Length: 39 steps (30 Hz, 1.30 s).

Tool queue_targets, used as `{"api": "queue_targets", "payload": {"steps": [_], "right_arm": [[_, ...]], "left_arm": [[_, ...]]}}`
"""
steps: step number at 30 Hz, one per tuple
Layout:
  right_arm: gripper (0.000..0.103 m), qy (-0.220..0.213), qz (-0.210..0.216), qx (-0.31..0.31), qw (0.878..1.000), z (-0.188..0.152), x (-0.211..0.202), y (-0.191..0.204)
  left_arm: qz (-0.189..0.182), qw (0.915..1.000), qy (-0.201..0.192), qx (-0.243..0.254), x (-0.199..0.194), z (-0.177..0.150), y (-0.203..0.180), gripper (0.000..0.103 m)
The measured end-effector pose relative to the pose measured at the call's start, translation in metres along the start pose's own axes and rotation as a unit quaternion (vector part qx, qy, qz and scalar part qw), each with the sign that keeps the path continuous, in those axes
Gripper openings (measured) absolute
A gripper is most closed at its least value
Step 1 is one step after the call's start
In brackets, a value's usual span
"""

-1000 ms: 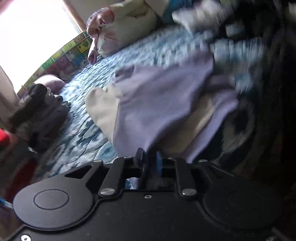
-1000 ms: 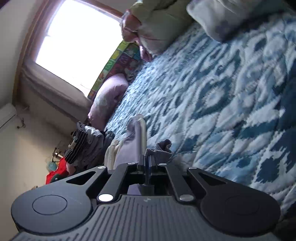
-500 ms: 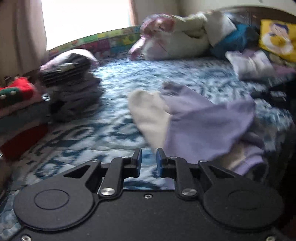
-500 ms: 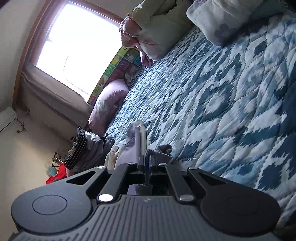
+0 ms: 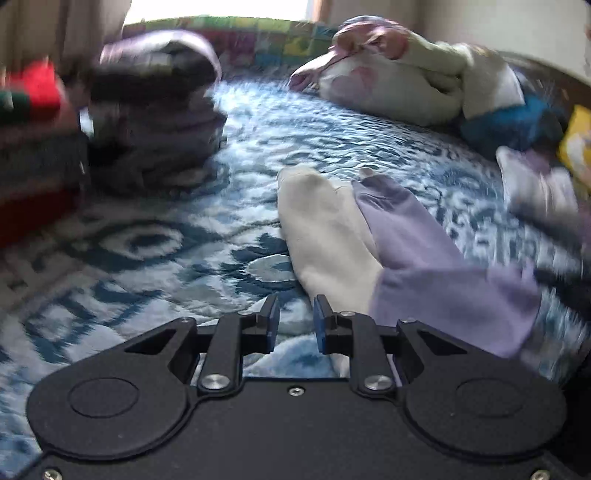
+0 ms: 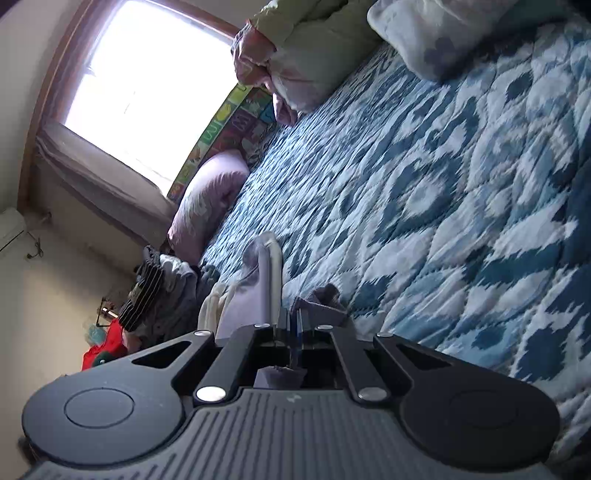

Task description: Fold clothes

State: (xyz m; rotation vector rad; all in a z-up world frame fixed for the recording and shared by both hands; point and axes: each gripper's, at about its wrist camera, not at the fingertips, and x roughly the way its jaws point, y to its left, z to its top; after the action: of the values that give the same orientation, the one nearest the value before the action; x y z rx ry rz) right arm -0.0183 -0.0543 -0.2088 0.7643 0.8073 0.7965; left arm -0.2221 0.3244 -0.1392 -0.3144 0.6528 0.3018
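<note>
On the blue bed [image 5: 155, 258] the purple and cream top [image 5: 406, 251] lies partly folded, with the left hand-held gripper [image 5: 294, 319] spread and holding nothing, the right hand-held gripper [image 6: 291, 321] pinching its edge, and more folding left.

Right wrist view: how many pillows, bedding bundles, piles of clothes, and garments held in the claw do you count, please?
Pillows: 2 (lilac pillow, white pillow)
Bedding bundles: 1 (cream bundle)
Piles of clothes: 1 (dark pile)
Garments in the right claw: 1 (purple garment)
Total: 5
</note>
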Motion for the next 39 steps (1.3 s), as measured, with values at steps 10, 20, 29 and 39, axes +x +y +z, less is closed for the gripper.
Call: {"api": "queue_targets", "payload": {"steps": [10, 20, 29, 39], "right_arm": [[0.005, -0.022, -0.003, -0.063, 0.998, 0.009, 0.002, 0.011], [0.005, -0.056, 0.005, -0.059, 0.997, 0.038, 0.021, 0.011], [0.005, -0.048, -0.026, -0.080, 0.995, 0.037, 0.042, 0.014], [0.005, 0.004, -0.048, -0.070, 0.996, 0.021, 0.045, 0.005]], "left_arm": [[-0.098, 0.9785, 0.031, -0.178, 0.052, -0.002, 0.032, 0.031], [-0.113, 0.9751, 0.040, -0.187, 0.055, -0.008, 0.036, 0.031], [-0.111, 0.9746, 0.037, -0.191, 0.055, -0.011, 0.039, 0.031], [-0.085, 0.9790, -0.004, -0.185, 0.063, 0.021, 0.049, 0.031]]}}
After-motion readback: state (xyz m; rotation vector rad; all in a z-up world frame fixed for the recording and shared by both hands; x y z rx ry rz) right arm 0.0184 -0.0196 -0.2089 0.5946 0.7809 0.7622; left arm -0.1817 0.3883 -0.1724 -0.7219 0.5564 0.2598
